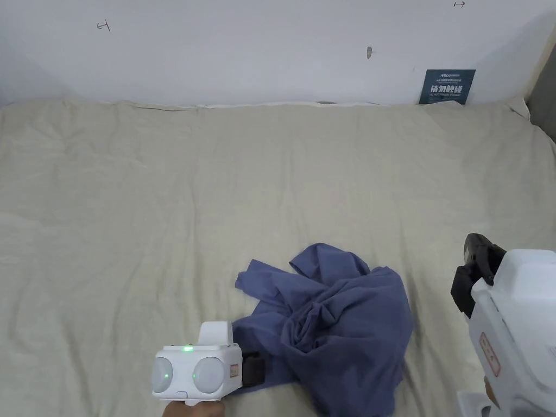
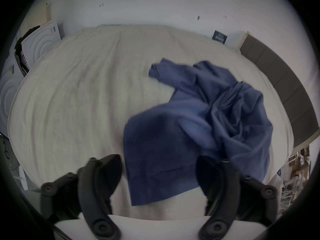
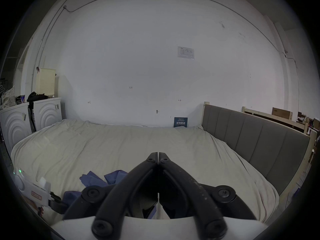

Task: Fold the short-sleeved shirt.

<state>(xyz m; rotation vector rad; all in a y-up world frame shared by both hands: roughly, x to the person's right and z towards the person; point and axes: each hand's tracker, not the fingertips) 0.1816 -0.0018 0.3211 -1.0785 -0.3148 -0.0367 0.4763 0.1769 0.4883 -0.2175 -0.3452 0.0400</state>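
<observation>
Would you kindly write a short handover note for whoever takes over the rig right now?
Left claw: open, low at the near left corner of the blue shirt, jaws either side of the cloth edge, not pressing on it.
Right claw: shut on nothing, held up to the right of the shirt, pointing toward the wall.
Shirt: crumpled in a heap near the front edge of the bed, one corner spread flat toward the left claw.
Done: nothing folded yet.
Left: grasp the shirt, spread it flat, fold sleeves and body.
</observation>
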